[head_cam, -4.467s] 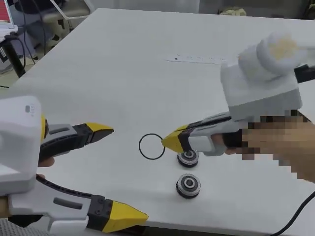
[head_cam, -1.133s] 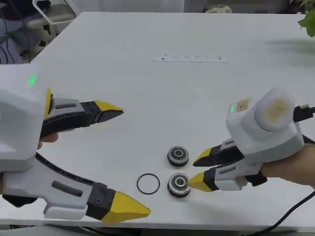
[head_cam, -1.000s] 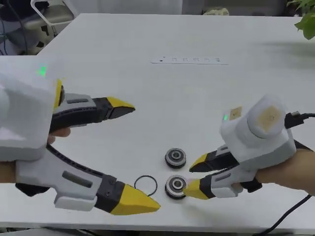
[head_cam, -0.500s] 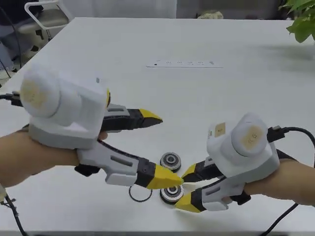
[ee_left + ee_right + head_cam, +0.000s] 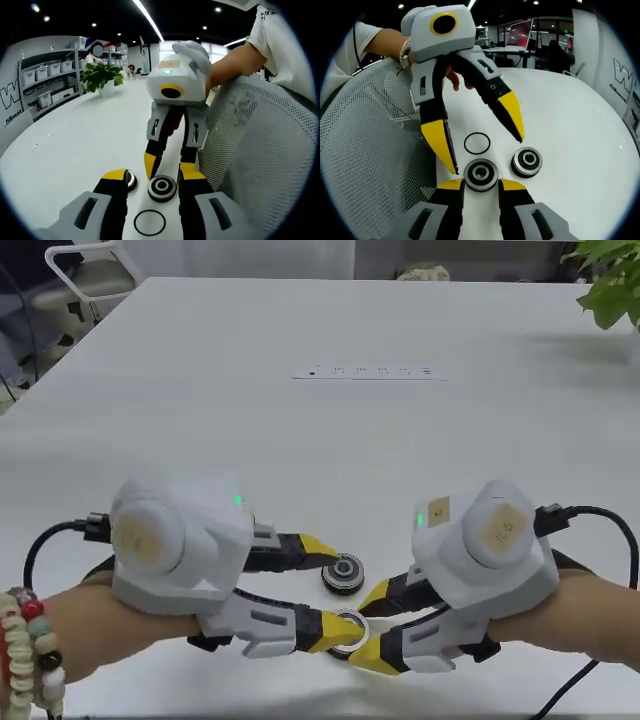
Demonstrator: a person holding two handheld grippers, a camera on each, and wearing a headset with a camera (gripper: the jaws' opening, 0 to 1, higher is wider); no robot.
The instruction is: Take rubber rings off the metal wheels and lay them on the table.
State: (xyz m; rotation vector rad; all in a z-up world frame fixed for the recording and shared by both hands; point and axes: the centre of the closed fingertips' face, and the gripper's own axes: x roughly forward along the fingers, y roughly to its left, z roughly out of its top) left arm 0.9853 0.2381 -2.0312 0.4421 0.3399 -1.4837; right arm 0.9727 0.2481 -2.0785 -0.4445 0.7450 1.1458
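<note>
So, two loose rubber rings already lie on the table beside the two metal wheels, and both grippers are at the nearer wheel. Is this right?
Not quite: there is one loose rubber ring, not two. The right gripper view shows it lying alone on the table. The rest holds: two metal wheels, with the left gripper and right gripper both at the nearer wheel, the other wheel beside it.

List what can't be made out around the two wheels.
- Near wheel, head view: mostly covered by the yellow tips of the left gripper and right gripper.
- Far wheel, left gripper view: partly behind that gripper's own jaw.
- Right gripper view: whether its jaws squeeze the near wheel or merely flank it; the contact is too fine to tell.
</note>
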